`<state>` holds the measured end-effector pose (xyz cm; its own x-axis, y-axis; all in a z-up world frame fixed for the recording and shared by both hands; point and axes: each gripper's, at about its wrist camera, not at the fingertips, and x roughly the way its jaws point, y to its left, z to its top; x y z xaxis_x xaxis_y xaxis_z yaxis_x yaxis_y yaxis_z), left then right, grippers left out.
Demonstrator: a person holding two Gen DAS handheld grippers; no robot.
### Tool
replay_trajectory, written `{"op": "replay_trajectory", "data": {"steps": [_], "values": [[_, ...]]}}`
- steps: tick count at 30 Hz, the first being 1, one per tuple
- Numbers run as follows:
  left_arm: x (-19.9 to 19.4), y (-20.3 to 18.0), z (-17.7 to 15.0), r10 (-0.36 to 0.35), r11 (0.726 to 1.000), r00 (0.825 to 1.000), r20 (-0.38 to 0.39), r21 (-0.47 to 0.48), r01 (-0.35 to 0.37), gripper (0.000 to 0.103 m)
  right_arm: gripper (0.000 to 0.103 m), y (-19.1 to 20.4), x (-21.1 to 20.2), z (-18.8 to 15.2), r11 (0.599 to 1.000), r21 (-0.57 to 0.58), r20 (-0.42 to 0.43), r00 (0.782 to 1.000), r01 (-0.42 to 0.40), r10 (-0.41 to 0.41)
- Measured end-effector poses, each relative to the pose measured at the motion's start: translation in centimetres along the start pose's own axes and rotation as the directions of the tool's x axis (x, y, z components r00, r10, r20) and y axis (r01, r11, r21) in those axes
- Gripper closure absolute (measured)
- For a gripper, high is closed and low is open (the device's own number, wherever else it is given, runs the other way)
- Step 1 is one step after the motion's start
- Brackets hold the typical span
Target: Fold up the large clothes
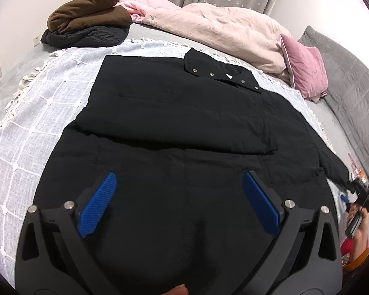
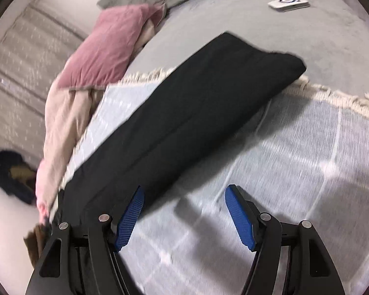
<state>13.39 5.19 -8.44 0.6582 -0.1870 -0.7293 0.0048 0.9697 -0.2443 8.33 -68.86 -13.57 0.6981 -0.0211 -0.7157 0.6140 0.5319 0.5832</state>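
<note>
Now we see black coat (image 1: 174, 113) flat on throw (image 1: 37, 123) | left gripper (image 1: 179, 184) jaws apart above it | right gripper (image 2: 184, 196) jaws apart beside sleeve (image 2: 209, 93), gripping nothing

I see a bed (image 1: 145, 28) with a grey cover, and a pale checked fringed throw (image 1: 37, 113) spread over it. On the throw lies a black coat (image 1: 184, 123). Also on the bed are a pink duvet (image 1: 221, 32), a pink pillow (image 1: 305, 71), folded brown and dark clothes (image 1: 88, 22), and a small white box (image 2: 289, 3).
</note>
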Motion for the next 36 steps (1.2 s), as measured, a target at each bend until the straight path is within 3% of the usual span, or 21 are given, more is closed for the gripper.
{"op": "replay_trajectory", "data": {"steps": [5,7,9,12,21,28,32,36], "values": [[0.8,-0.1,-0.3,0.028,0.999,1.0,-0.01,0.025,-0.028,0.001,0.034,0.1,0.9,0.7,0.999,0.051,0.076,0.997,-0.005,0.001],[1.0,0.0,-0.3,0.033,0.999,0.999,-0.012,0.029,-0.033,0.001,0.041,0.5,1.1,1.0,0.999,0.046,0.091,0.996,0.003,-0.007],[1.0,0.1,-0.3,0.038,0.999,0.999,-0.011,0.033,-0.037,0.001,0.074,1.3,1.7,1.1,0.999,0.038,0.089,0.996,-0.026,0.022],[0.9,0.4,-0.1,0.039,0.999,0.999,-0.004,0.029,-0.039,0.001,0.088,2.0,1.3,1.2,0.998,0.043,0.11,0.993,-0.055,0.05],[0.5,1.3,0.1,0.029,1.0,1.0,-0.003,0.012,-0.029,0.001,0.094,7.2,-2.5,0.9,0.987,-0.053,0.209,0.965,-0.151,0.158],[0.0,1.6,0.2,0.018,1.0,1.0,0.0,0.003,-0.018,0.001,0.094,14.3,-5.1,-1.9,0.947,-0.221,0.192,0.941,-0.234,0.277],[-0.3,1.8,0.2,0.009,1.0,1.0,0.001,-0.002,-0.009,0.001,0.094,19.2,-6.5,-4.9,0.897,-0.372,0.155,0.938,-0.237,0.311],[-0.7,2.0,0.3,0.011,1.0,1.0,0.013,0.002,-0.012,0.001,0.094,24.9,-6.5,-9.5,0.804,-0.546,0.073,0.942,-0.237,0.327]]}}
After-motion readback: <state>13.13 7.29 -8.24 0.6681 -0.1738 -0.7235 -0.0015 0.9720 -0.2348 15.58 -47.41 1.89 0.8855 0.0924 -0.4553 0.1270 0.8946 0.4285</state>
